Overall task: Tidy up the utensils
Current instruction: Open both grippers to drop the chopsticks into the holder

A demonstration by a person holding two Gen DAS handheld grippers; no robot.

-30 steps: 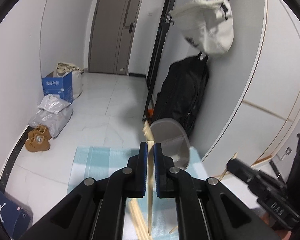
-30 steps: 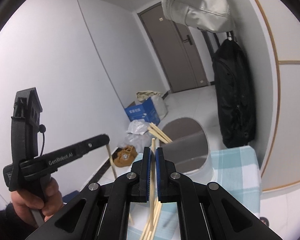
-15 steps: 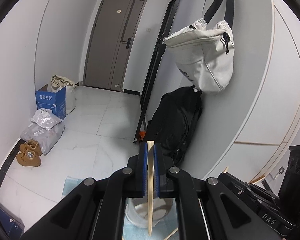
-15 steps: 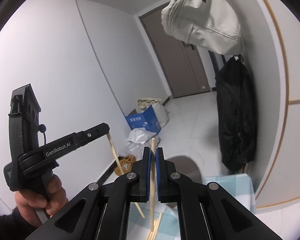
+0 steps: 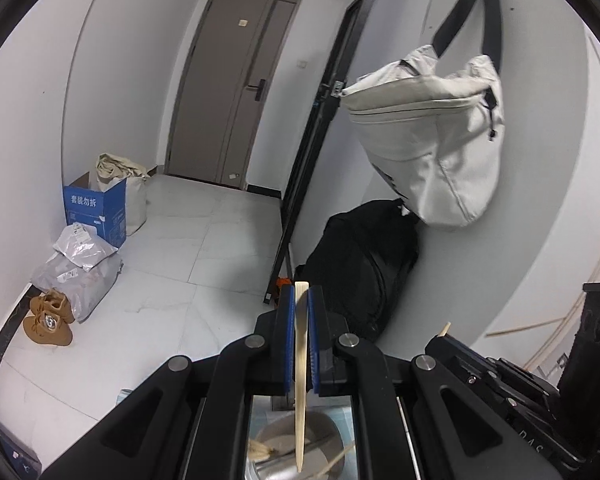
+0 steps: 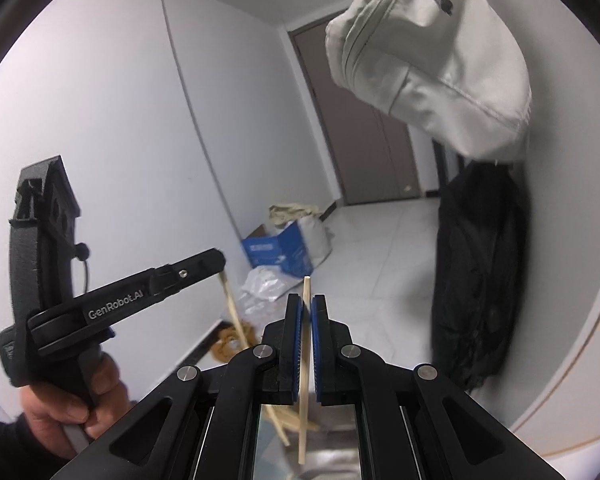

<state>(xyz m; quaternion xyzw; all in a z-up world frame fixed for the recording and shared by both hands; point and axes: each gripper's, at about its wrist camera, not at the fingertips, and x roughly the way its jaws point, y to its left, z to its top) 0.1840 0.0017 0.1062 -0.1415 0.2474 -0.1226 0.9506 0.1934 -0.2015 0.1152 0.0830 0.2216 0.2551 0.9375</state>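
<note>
My left gripper (image 5: 299, 300) is shut on a pale wooden chopstick (image 5: 300, 380) that hangs straight down over a grey round holder (image 5: 324, 438) below it. My right gripper (image 6: 306, 304) is shut on another wooden chopstick (image 6: 304, 392), held upright, its lower end over the holder (image 6: 332, 464). More chopsticks (image 6: 288, 420) lean inside the holder. In the right wrist view the left gripper (image 6: 216, 264) shows at the left with its chopstick (image 6: 234, 308) slanting down. The right gripper's body (image 5: 480, 364) shows at the lower right of the left wrist view.
A white bag (image 5: 432, 144) hangs on the wall above a black backpack (image 5: 364, 268). A grey door (image 5: 232, 88) stands at the far end. A blue box (image 5: 96, 208), plastic parcels (image 5: 76, 268) and brown shoes (image 5: 48, 320) lie on the tiled floor at left.
Both grippers have tilted upward while holding their chopsticks. The holder and checked cloth have dropped to the bottom edge of both views.
</note>
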